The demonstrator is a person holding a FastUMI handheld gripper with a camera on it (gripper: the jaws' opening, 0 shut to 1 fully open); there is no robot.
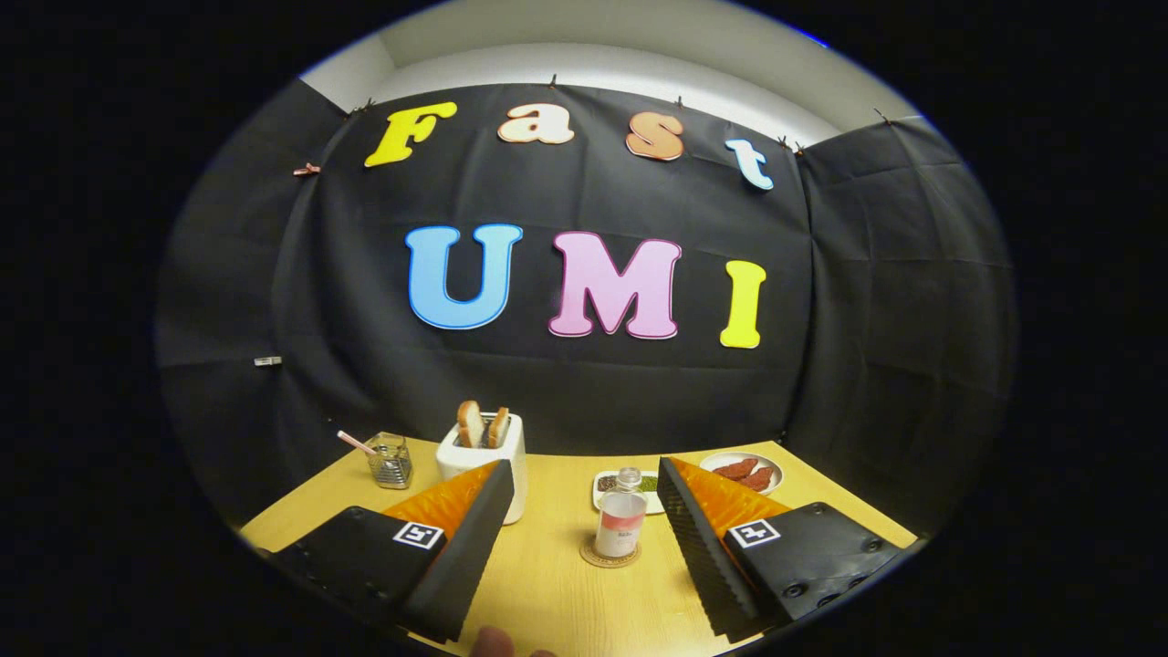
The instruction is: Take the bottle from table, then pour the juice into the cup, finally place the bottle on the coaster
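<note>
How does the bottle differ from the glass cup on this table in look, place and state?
The bottle is tall and narrow, upright on the round coaster; the glass cup is short and wide, directly on the table. The bottle stands between the open gripper fingers' tips; the cup sits beyond the toaster side, with a straw-like stick in it. Both are clear and upright.

A white toaster (484, 461) with two bread slices (482, 425) standing in its slots is seen on the wooden table (566, 584). A glass jar (391, 460) holding a pink-handled utensil (356, 443) is set beside it. Further along, a small rectangular dish (606, 486) of dark and green bits and a round plate (741, 471) of red-brown pieces are placed.
</note>
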